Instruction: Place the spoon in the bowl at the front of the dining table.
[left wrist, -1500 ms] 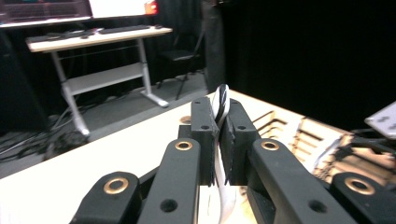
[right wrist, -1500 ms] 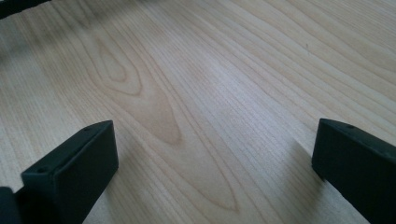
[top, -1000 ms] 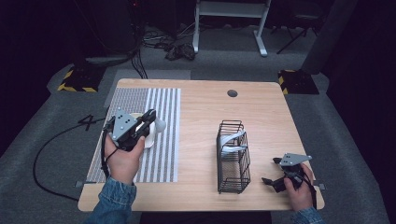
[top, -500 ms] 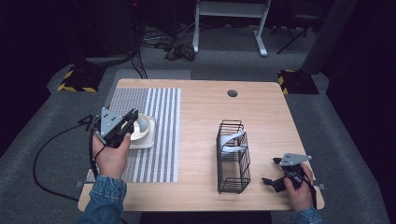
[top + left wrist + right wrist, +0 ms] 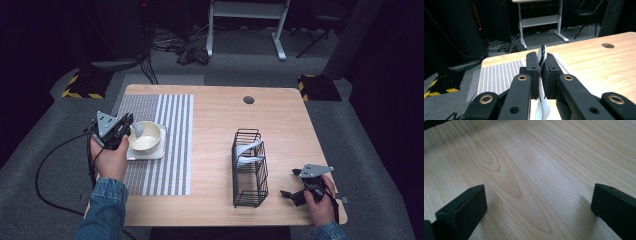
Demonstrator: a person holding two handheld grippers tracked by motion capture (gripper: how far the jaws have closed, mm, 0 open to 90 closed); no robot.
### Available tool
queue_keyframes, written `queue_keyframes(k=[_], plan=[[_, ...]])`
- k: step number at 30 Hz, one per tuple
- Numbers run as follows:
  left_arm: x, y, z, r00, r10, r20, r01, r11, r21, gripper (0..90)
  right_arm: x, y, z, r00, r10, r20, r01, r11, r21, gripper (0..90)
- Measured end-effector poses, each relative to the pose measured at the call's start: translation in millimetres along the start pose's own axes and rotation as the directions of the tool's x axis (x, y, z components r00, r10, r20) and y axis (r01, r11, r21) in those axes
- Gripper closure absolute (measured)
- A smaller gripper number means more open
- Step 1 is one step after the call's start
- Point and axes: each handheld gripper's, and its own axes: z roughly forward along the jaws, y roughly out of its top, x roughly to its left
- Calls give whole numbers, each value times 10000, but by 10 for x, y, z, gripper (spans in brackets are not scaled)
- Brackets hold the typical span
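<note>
Dark room, grey carpeted floor (image 5: pixel 60 150), light wooden table (image 5: pixel 285 125), white metal desk frame (image 5: pixel 247 25) behind it, tangled cables (image 5: pixel 192 52) on the floor, yellow-and-black striped blocks (image 5: pixel 82 85) at both far table corners

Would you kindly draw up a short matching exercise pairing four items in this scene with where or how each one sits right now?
Things:
1. spoon
2. bowl
3. wire rack
4. right gripper

States:
A. on a square plate on the striped mat
B. open, low over bare wood at the table's near right corner
C. standing on the bare wood right of the mat
D. clamped between the left gripper's jaws

Pairs: 1-D, 2-A, 3-C, 4-B
</note>
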Motion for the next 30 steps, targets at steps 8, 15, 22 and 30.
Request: queue_keyframes(k=[8,15,22,30], plan=[[112,-180,191,9998,-202,-74,204,9993,322,847,0,0,0,10000,2,1,-2,10000,2,3],[192,-345,274,9994,-267,-242,283,9973,685,847,-6,5,6,10000,-29,1,29,10000,-2,2],[188,-386,278,9991,-232,-355,252,9982,552,846,-6,5,6,10000,-30,2,30,10000,-1,2],[44,-367,310,9993,-234,-287,247,9985,492,629,-6,5,6,10000,-33,1,33,10000,-2,2]])
